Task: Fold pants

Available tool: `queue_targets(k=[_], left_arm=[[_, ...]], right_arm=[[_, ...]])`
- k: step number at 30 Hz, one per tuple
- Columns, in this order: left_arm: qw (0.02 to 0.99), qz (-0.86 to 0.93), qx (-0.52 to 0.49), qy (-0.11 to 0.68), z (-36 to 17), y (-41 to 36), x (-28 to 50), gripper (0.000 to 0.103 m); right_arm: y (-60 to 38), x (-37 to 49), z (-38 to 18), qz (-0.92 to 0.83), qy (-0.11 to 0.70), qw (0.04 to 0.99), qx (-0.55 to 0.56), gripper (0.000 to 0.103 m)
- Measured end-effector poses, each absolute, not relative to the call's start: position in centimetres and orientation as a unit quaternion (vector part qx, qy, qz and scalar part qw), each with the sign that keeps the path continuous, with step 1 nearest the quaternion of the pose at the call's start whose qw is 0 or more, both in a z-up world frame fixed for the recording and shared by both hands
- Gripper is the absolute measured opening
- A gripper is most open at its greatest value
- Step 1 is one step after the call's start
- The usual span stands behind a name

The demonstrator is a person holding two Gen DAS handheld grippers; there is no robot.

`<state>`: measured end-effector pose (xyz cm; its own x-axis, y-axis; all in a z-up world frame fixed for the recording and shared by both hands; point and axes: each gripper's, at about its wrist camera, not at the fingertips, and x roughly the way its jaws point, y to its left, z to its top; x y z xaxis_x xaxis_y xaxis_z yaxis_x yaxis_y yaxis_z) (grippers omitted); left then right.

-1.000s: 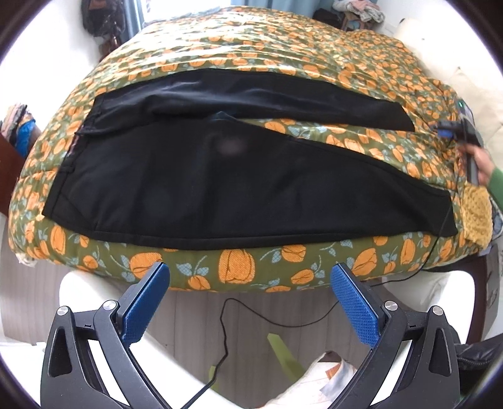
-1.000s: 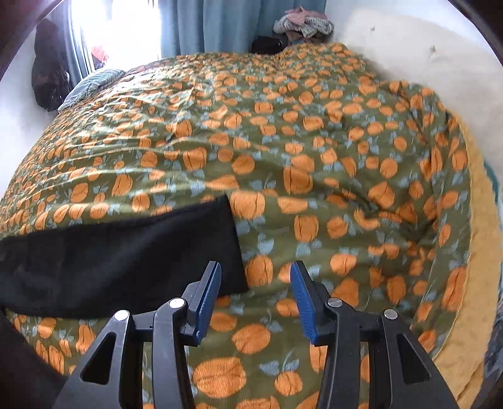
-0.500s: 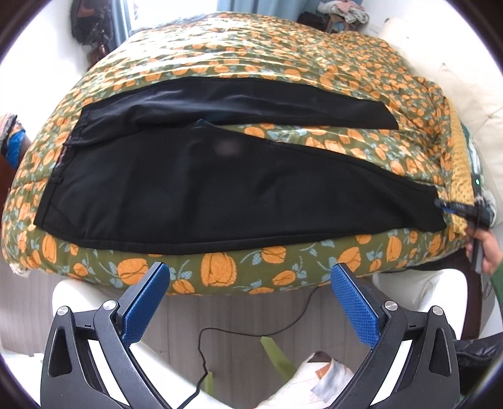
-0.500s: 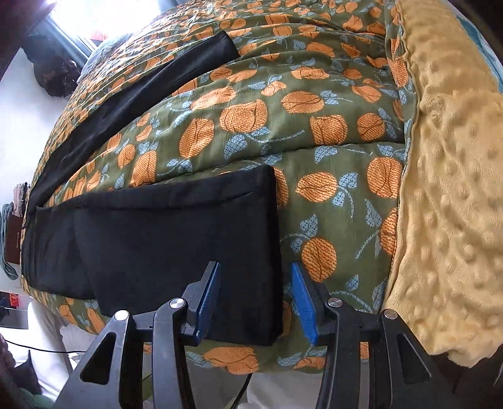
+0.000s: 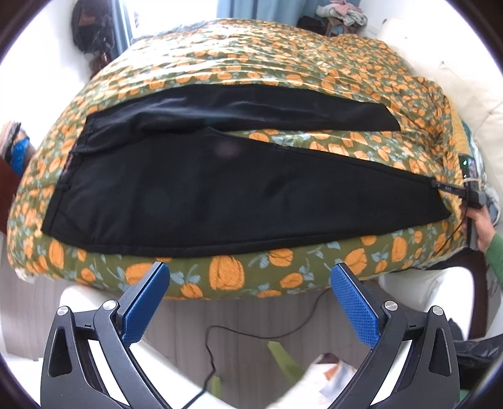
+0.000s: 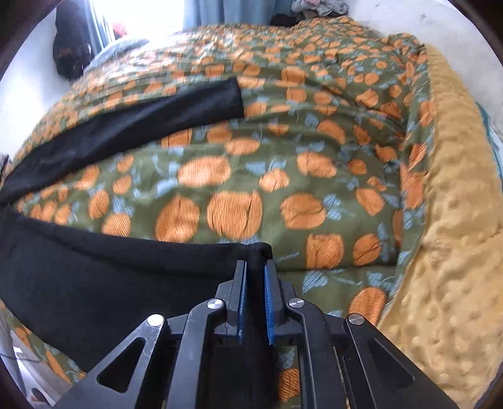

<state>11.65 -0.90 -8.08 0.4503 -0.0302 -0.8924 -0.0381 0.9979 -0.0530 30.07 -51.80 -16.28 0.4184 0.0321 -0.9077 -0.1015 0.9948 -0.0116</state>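
Observation:
Black pants [image 5: 220,195] lie spread on a bed with a green quilt printed with orange pumpkins [image 5: 283,69], legs apart and pointing right, waistband at the left. My left gripper [image 5: 250,302] is open and empty, below the bed's near edge, clear of the pants. My right gripper [image 6: 255,280] is shut on the hem corner of the near leg [image 6: 94,283]; it also shows in the left wrist view [image 5: 446,188] at the leg's right end. The far leg [image 6: 141,122] lies flat further back.
A yellow dotted blanket [image 6: 456,220] lines the bed's right side. A black cable [image 5: 220,352] runs across the floor below the bed. White furniture [image 5: 424,283] stands by the near edge. Clothes [image 5: 342,12] are piled beyond the bed.
My right gripper came down from over the far leg to the near leg's hem and shut on its corner. My left gripper stayed open and drifted slightly lower.

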Motion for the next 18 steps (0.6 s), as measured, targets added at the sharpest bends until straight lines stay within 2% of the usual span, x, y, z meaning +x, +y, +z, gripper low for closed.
queue_targets(k=[2, 4, 8, 13, 15, 18], left_arm=[[0.856, 0.020, -0.011, 0.517, -8.5, -0.1, 12.8, 0.102], [0.863, 0.039, -0.014, 0.504, -9.0, 1.6, 14.8, 0.102], [0.866, 0.089, -0.064, 0.488, -10.6, 5.3, 20.2, 0.102], [0.860, 0.089, -0.149, 0.480, -11.2, 6.8, 23.1, 0.102], [0.858, 0.087, -0.148, 0.485, -11.6, 6.5, 22.8, 0.102], [0.850, 0.098, -0.108, 0.506, -13.0, 5.9, 21.8, 0.102]], right_arm=[[-51.8, 30.1, -16.7, 0.025, 0.542, 0.839, -0.036, 0.038], [-52.6, 29.6, -15.4, 0.015, 0.522, 0.853, -0.013, 0.045], [-52.0, 31.2, -13.0, 0.040, 0.500, 0.865, 0.017, 0.046], [-52.2, 37.8, -13.3, 0.066, 0.508, 0.841, 0.175, 0.046], [-52.2, 40.9, -14.0, 0.061, 0.506, 0.834, 0.211, 0.046], [-51.6, 45.8, -15.0, 0.044, 0.503, 0.839, 0.201, 0.046]])
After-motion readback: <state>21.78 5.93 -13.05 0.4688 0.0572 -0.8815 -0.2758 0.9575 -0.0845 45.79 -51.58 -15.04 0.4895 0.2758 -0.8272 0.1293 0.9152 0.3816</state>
